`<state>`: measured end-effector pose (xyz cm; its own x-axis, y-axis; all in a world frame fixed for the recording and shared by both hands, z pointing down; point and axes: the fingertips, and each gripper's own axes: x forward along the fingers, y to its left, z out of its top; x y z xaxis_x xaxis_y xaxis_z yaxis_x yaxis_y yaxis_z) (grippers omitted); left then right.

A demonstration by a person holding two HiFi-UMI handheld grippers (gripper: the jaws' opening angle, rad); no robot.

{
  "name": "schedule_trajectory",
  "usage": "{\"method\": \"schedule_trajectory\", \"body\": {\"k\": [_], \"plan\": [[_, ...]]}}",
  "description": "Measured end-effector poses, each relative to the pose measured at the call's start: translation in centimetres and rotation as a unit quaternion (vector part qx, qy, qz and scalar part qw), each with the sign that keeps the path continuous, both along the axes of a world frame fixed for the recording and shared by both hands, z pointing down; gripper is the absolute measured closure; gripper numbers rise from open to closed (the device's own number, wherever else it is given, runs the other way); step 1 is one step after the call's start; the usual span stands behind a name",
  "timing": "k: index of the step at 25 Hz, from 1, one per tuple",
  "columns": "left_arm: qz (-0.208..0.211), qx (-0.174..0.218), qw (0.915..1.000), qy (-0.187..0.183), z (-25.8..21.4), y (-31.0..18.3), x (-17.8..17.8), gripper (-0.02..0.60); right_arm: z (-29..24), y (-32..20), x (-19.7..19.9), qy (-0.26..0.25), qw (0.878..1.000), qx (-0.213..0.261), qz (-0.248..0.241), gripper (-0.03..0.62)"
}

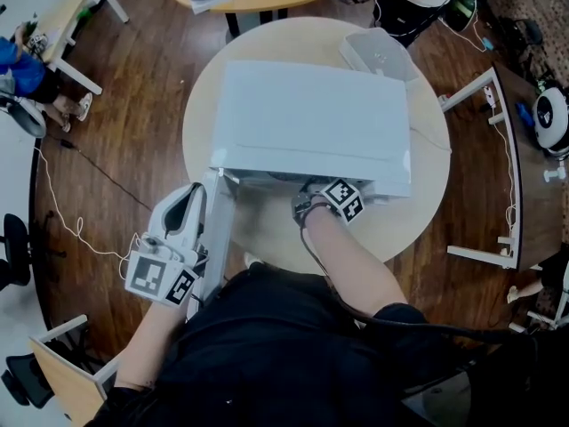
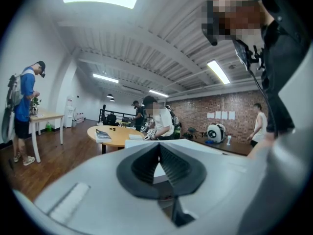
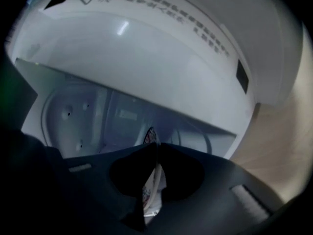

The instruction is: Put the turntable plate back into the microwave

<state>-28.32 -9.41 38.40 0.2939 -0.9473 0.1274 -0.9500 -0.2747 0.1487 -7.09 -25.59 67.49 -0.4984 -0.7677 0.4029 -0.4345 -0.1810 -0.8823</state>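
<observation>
A round, pale wooden table [image 1: 427, 212] fills the middle of the head view, on a dark wood floor. A white microwave [image 1: 311, 123] sits on it and covers most of its top. The microwave's door [image 1: 218, 229] hangs open at the near left corner, swung out toward the person.

The left gripper [image 2: 159, 146] is just left of the open door, beside the microwave and level with its top. Its jaws are pressed together tip to tip, with nothing between them. It looks over the microwave's top toward the far side of the room, where another round table [image 2: 115, 133] stands with people near it.

The right gripper [image 3: 157, 146] reaches into the microwave's opening from the near side. In the head view only its marker cube [image 1: 342, 198] and the forearm behind it show; the tips are hidden under the microwave's top edge. Its jaws are nearly closed and pinch the rim of the plate [image 3: 149, 190]. The plate is white with a coloured pattern and is seen edge-on in the narrow gap between the jaws. It is at the front of the pale inner chamber, and whether it touches the chamber floor cannot be told.
</observation>
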Motion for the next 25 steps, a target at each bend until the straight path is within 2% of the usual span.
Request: {"method": "schedule_trajectory", "body": {"k": [25], "plan": [[0.002, -0.023, 0.9997, 0.005, 1.5, -0.7, -0.4, 0.577, 0.2, -2.3, -0.2, 0.001, 0.997, -0.002, 0.082, 0.559]]}}
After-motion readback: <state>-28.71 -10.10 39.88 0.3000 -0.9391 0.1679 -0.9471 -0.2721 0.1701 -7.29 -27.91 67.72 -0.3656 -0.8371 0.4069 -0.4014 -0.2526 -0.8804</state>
